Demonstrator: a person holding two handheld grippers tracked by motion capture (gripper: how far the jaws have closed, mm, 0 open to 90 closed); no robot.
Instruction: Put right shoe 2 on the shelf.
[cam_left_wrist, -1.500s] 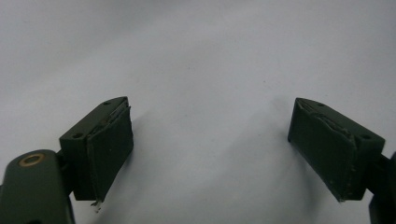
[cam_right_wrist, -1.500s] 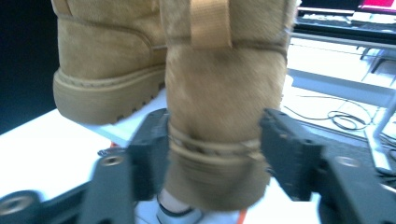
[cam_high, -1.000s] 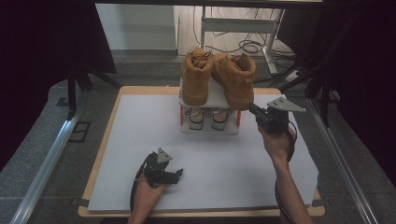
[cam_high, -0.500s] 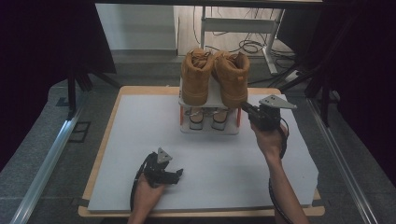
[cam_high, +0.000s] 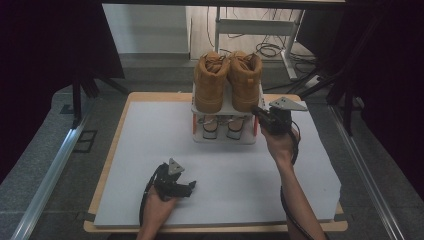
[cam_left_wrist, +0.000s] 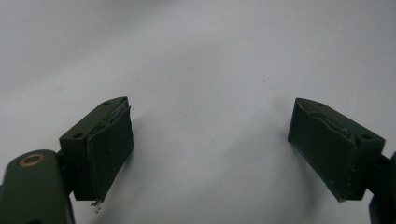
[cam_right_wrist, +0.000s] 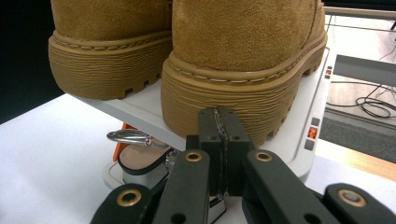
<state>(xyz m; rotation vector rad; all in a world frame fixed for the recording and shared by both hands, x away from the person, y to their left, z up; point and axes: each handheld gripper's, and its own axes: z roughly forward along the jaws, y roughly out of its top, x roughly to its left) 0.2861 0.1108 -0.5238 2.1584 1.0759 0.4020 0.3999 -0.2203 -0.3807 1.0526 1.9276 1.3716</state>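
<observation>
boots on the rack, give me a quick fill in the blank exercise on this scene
1. The two tan boots stand on the ____ shelf of the small white rack.
2. The right gripper has its jaws ____, close to a boot's sole.
3. The left gripper has its jaws ____ over the white tabletop.
4. The sandals sit on the ____ shelf.

Missing words: top; shut; open; lower

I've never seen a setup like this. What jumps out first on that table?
A pair of tan boots stands on the top shelf of a small white rack at the far middle of the table, with sandals tucked on the shelf beneath. The right tongs, shut with nothing between them, sit at the right boot's heel. The left tongs rest open on the white tabletop, near the front edge.
</observation>
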